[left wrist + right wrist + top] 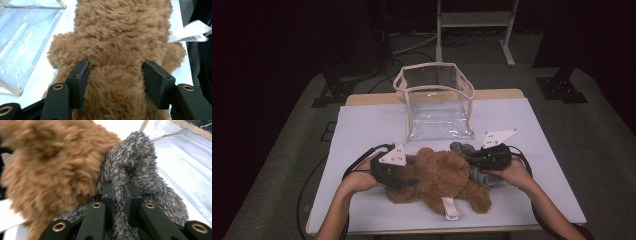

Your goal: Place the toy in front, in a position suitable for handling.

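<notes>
A shaggy brown teddy bear (437,175) lies on the white table cover near the front edge, a white tag (451,207) trailing from it. My left gripper (412,172) comes in from the bear's left. In the left gripper view the jaws (115,67) stand astride the bear's body (120,45), both pads against the fur. A grey fuzzy plush piece (462,148) rests at the bear's right. My right gripper (469,157) is shut on a fold of this grey plush (140,165), the jaws (119,192) nearly together, with the brown bear (50,165) on the left.
A clear plastic bag with cream trim (434,100) stands open-topped just behind the bear, at mid-table. The white table cover (362,125) ends close in front of the bear and at both sides. Dark floor and a metal frame lie beyond.
</notes>
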Demonstrator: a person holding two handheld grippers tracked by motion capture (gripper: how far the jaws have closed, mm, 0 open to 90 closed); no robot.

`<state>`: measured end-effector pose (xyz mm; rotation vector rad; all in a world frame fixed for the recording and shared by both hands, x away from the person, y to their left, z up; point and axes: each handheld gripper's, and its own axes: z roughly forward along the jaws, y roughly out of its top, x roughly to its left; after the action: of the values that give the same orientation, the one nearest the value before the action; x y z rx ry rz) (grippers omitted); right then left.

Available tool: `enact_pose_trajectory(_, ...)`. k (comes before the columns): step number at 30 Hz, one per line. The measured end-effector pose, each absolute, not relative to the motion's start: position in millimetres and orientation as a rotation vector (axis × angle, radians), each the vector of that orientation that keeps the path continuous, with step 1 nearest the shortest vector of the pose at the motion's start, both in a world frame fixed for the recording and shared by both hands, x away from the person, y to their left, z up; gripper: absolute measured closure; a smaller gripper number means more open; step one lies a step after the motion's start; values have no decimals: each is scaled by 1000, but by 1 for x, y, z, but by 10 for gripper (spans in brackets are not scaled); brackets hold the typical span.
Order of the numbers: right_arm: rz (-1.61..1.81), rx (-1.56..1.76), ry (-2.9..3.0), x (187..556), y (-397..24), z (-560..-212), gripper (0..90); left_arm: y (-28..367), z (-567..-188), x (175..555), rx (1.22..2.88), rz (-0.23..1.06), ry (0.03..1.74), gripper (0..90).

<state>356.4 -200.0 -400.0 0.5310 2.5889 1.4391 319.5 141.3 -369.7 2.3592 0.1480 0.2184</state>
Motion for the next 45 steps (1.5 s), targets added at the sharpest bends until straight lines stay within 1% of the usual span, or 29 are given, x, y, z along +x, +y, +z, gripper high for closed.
enact_pose_trajectory(7,1585,522,2545,358,-209,-388,799,141,-370,321,2360,233,178,412)
enact_pose_trajectory(12,1699,470,2477,340,-227,-367,799,139,-371,323,2355,244,215,414)
enact_pose_trajectory(14,1713,456,2475,333,-232,-365,799,139,-372,325,2345,245,236,414)
enact_pose_trajectory(20,1660,422,2563,317,-231,-382,799,138,-372,327,2337,250,266,413)
enact_pose_trajectory(25,1665,431,2584,314,-230,-391,798,137,-372,327,2343,252,258,412)
enact_pose_trajectory(30,1635,444,2572,328,-219,-388,798,134,-371,321,2369,247,169,394)
enact_pose_trajectory(31,1628,471,2554,337,-214,-386,798,133,-372,321,2378,259,176,373)
enact_pose_trajectory(32,1625,483,2544,342,-212,-384,798,134,-372,322,2372,261,183,372)
enact_pose_trajectory(35,1646,523,2529,353,-211,-384,798,136,-373,324,2356,265,225,379)
enact_pose_trajectory(38,1671,531,2529,355,-212,-386,798,136,-373,326,2360,274,254,393)
enact_pose_trajectory(45,1677,512,2554,333,-226,-398,798,134,-373,327,2360,293,276,405)
